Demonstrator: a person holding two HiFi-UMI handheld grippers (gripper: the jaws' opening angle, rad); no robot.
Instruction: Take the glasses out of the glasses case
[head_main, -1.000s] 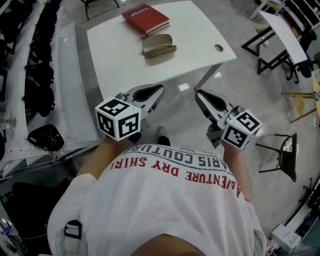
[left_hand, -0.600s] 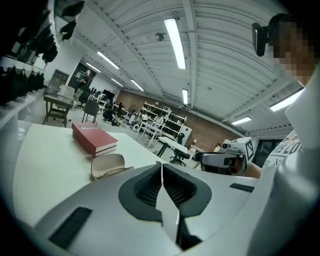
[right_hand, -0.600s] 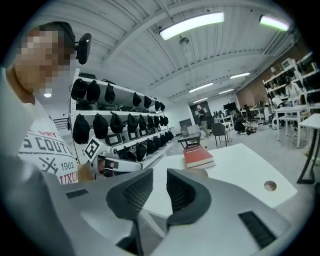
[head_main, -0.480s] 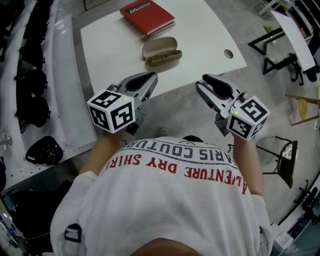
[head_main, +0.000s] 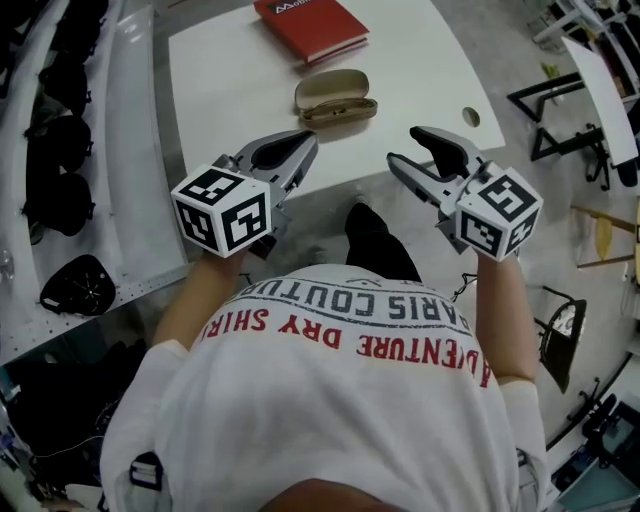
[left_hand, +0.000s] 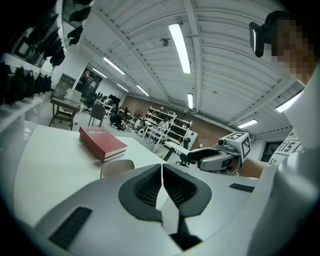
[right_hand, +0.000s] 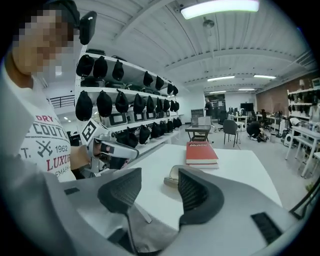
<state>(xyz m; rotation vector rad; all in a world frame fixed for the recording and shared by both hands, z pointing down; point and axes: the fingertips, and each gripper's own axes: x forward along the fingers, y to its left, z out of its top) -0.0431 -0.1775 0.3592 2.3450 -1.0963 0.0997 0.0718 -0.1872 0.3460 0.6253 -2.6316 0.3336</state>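
Glasses case (head_main: 336, 96) closed: likely light, rigid, slippery; pin base, pry lid at seam. Left gripper (head_main: 305, 148) clenched, empty; right gripper (head_main: 404, 146) jaws opening, empty.

Looks like an open lab: beyond the jaws desks (right_hand: 199, 131) and office chairs (right_hand: 231, 127), left of them shelves (right_hand: 131, 91) of headgear, strip lights (right_hand: 220, 7) above.

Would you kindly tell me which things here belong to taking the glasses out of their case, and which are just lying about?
For the job: closed glasses case on the white table; left tongs, shut and empty; right tongs, opening, nothing between them.
Lying about: red book beyond the case; black headgear on the side shelves.
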